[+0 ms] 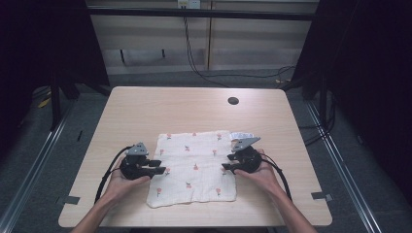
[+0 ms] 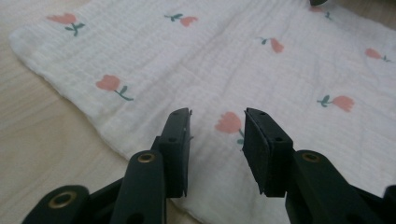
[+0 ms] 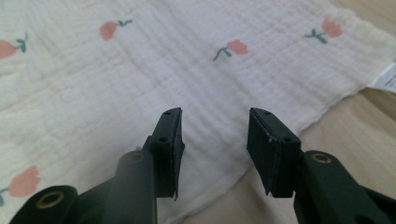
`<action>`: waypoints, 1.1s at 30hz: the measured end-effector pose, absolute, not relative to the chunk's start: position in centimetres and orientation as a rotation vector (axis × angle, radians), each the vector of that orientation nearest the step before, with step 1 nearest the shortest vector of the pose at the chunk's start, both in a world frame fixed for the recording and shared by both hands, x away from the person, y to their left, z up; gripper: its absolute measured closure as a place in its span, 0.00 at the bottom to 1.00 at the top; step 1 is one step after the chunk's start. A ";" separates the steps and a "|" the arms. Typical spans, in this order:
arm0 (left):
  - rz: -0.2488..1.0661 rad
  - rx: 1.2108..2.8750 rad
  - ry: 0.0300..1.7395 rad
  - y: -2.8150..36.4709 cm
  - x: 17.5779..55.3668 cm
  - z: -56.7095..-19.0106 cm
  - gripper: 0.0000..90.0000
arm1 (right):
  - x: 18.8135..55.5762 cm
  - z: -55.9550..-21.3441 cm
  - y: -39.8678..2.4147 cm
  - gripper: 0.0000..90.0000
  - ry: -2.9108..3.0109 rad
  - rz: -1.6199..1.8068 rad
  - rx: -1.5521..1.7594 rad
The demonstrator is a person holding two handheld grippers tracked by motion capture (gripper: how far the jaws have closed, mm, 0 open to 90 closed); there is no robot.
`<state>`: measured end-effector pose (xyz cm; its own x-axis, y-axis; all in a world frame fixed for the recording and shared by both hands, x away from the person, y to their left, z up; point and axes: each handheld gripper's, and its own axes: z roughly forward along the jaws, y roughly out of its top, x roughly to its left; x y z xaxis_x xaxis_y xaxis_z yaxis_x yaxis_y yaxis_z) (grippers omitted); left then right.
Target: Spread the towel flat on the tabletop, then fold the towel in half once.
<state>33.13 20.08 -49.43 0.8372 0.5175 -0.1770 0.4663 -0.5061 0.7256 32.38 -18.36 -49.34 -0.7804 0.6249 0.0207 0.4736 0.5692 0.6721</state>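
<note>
Lying flat on the worktop (image 1: 145,104), the white flowered cloth (image 1: 194,167) sits between both hands. Left gripper (image 1: 156,167) hovers at the cloth's left edge, right gripper (image 1: 227,164) at its right edge, each with fingers parted, gripping nothing, cloth beneath them.

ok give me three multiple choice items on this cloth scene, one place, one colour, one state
1. Where does the cloth lie on the table?
A near edge, between the hands
B far edge by the hole
C hanging off the left side

2. What colour are the cloth's flowers?
A blue
B pink
C yellow

3. How do the left tongs stand?
A shut on the cloth
B open over the cloth
C holding a cup

A: the high view shows it between the hands.
B: pink tulips with green stems.
C is out; B: a gap shows between the jaws, nothing pinched.
</note>
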 end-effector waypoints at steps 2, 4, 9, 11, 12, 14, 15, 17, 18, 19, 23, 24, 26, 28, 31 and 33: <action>0.048 2.192 0.694 19.9 33.0 -49.5 0.67 | 32.4 -49.7 -18.4 0.62 2.595 0.993 0.926; 0.114 2.205 0.670 19.8 32.6 -49.4 0.69 | 32.1 -49.4 -18.3 0.78 2.614 0.950 0.899; 0.092 2.240 0.663 19.2 32.5 -50.0 0.66 | 31.1 -49.3 -19.3 0.96 2.631 0.960 0.905; 0.096 2.250 0.670 18.9 32.5 -49.8 0.68 | 30.8 -49.4 -19.8 0.99 2.635 0.978 0.911; 0.096 2.250 0.670 18.9 32.5 -49.8 0.69 | 30.8 -49.4 -19.8 0.99 2.635 0.978 0.911; 0.110 2.264 0.655 18.6 32.5 -49.8 0.70 | 30.3 -49.2 -20.0 1.00 2.646 0.949 0.898; 0.113 2.270 0.651 18.3 32.5 -49.8 0.74 | 29.8 -49.3 -20.2 1.00 2.653 0.963 0.900; 0.113 2.278 0.629 18.1 32.3 -49.8 0.81 | 29.4 -49.3 -20.5 1.00 2.654 0.981 0.914; 0.113 2.278 0.629 18.1 32.3 -49.8 0.88 | 29.4 -49.3 -20.5 1.00 2.654 0.981 0.914; 0.098 2.274 0.607 18.0 32.0 -49.9 0.88 | 29.3 -49.3 -20.7 1.00 2.661 0.997 0.908; 0.056 2.275 0.601 17.9 31.5 -49.9 1.00 | 28.1 -49.2 -21.2 1.00 2.690 0.984 0.897; 0.048 2.278 0.598 17.9 31.4 -49.8 1.00 | 28.1 -49.2 -21.2 1.00 2.690 0.984 0.897; 0.031 2.280 0.604 18.0 31.1 -49.8 1.00 | 27.7 -49.2 -21.3 1.00 2.701 0.992 0.899; -0.007 2.274 0.619 18.1 30.9 -49.8 1.00 | 27.2 -49.2 -21.5 1.00 2.695 1.000 0.909; -0.023 2.279 0.614 18.0 30.6 -49.6 0.97 | 27.0 -49.1 -21.5 0.94 2.689 1.004 0.918; -0.043 2.255 0.605 17.9 30.4 -49.4 0.85 | 27.1 -48.8 -21.5 0.86 2.672 1.037 0.932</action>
<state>30.39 17.90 -49.40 0.8858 0.4100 -0.2175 0.4368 -0.5781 0.6892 27.08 -21.45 -48.78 -0.8014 0.5898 0.0988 0.5021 0.5738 0.6470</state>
